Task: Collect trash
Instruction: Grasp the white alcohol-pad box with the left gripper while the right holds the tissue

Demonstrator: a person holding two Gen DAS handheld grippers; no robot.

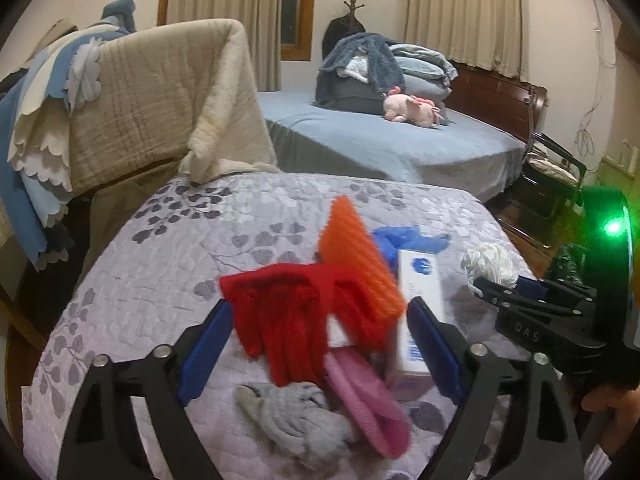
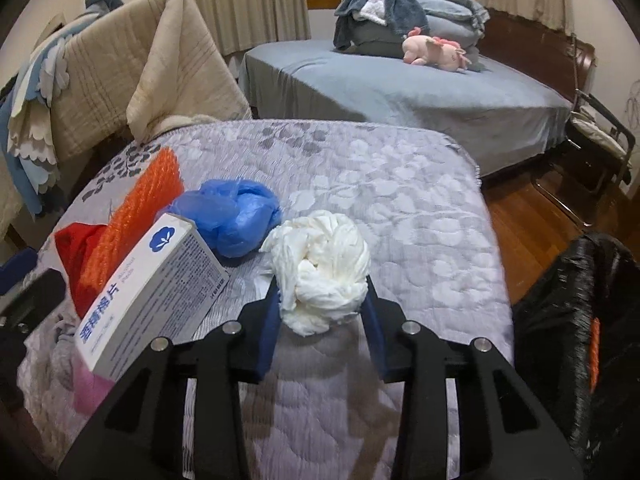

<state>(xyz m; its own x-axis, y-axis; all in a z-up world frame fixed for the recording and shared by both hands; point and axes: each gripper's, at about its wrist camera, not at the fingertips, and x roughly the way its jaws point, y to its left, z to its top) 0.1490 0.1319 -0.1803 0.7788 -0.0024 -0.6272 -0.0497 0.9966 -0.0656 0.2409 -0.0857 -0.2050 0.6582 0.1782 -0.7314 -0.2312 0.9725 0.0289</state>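
On the floral quilt (image 2: 400,200) lies a pile: a red glove (image 1: 296,312), an orange bubble-wrap sheet (image 1: 356,252), a white box with blue print (image 2: 156,292), a crumpled blue plastic bag (image 2: 232,216), a grey glove (image 1: 300,416) and a pink piece (image 1: 368,400). My left gripper (image 1: 320,344) is open around the red glove and the white box (image 1: 416,312). My right gripper (image 2: 322,312) is shut on a white crumpled paper wad (image 2: 320,264) just above the quilt. That wad also shows in the left wrist view (image 1: 490,260).
A black trash bag (image 2: 580,340) with something orange inside stands at the right over the wooden floor. A blanket-draped rack (image 1: 140,100) stands at the left. A blue bed (image 2: 400,92) with a pink plush toy (image 2: 432,50) lies behind.
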